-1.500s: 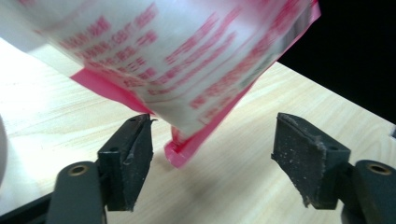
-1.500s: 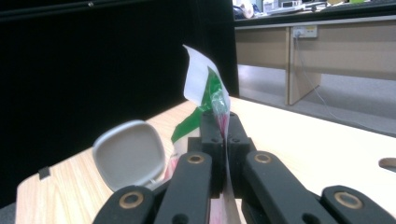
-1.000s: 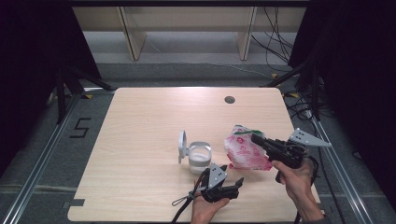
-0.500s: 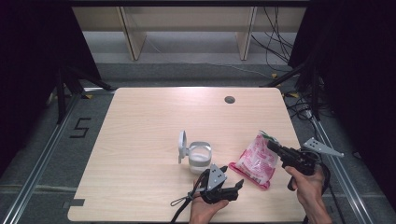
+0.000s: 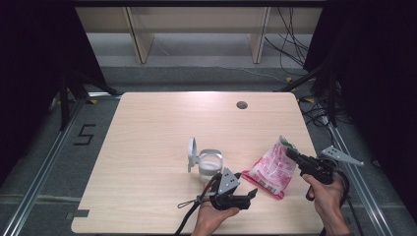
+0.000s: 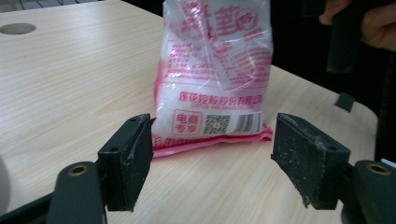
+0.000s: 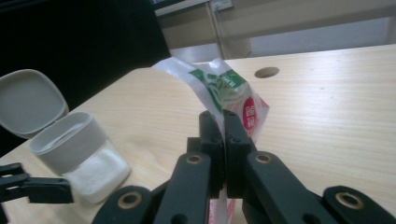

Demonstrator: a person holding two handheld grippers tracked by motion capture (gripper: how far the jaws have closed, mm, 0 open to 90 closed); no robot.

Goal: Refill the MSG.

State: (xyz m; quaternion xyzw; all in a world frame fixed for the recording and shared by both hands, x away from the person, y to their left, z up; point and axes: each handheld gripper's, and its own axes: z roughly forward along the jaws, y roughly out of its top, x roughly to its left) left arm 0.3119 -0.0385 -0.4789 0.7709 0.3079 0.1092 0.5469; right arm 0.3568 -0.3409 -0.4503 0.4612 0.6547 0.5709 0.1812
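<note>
The soft, floppy bag (image 5: 272,168), bottom resting on the surface (image 5: 157,147), likely sags, so the right hand-held gripper (image 5: 291,154) clamps its top edge while the left hand-held gripper (image 5: 250,195) waits apart.

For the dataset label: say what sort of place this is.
Probably a lab or recording studio, not a home: a lone wooden table with a cable hole stands between black curtains, loose cables trail across the floor, and a "5" floor marking lies beside it.
</note>
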